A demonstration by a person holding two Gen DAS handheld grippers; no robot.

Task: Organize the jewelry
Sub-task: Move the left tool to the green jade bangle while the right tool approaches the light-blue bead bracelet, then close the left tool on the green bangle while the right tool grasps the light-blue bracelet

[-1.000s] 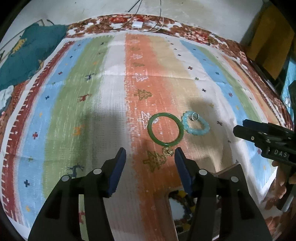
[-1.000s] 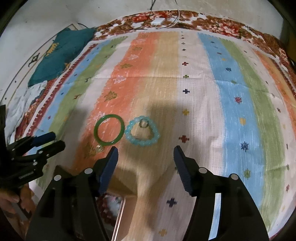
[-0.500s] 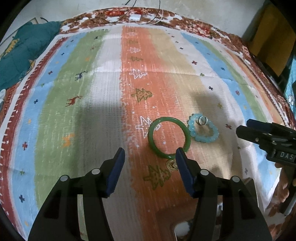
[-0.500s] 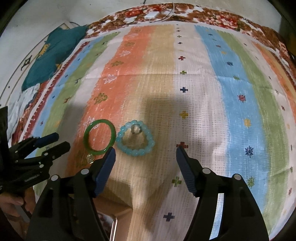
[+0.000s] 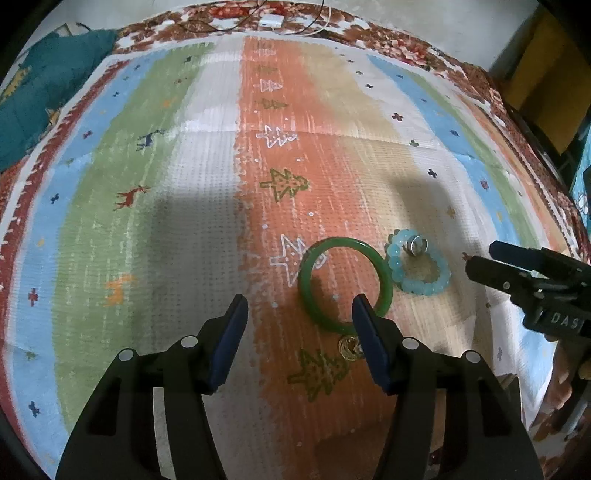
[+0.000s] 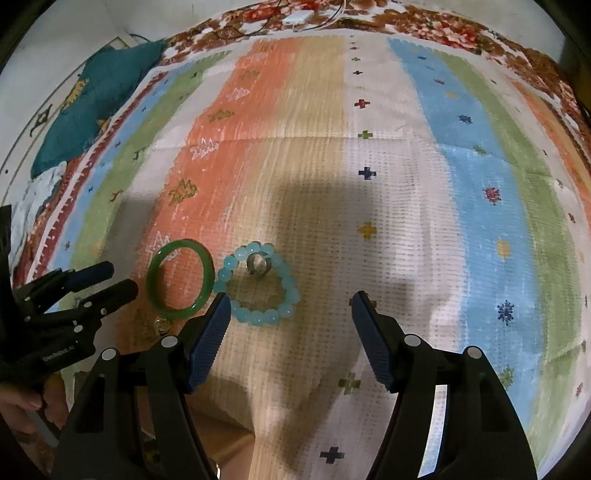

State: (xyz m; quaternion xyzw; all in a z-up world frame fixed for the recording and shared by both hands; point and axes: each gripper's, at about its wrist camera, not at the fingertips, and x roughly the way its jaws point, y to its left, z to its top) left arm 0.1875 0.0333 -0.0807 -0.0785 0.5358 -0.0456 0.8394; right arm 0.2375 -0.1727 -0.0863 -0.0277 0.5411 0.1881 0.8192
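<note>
A green bangle (image 5: 345,282) lies flat on the striped cloth; it also shows in the right wrist view (image 6: 180,278). A light blue bead bracelet (image 5: 419,267) lies just right of it, with a silver ring (image 5: 416,244) on its far side; both show in the right wrist view as bracelet (image 6: 258,284) and ring (image 6: 258,264). A small gold ring (image 5: 349,347) lies near the bangle's near edge. My left gripper (image 5: 299,310) is open, just short of the bangle. My right gripper (image 6: 288,306) is open, just short of the bead bracelet.
The striped cloth (image 5: 192,192) covers a floral-edged surface. A teal cushion (image 5: 40,96) lies at the far left. A white charger and cables (image 5: 271,20) lie at the far edge. A brown box edge (image 6: 221,417) shows below the right gripper.
Both grippers have moved forward and lower toward the jewelry. The box with beads below the left gripper has slipped out of view. Both grippers stay open.
</note>
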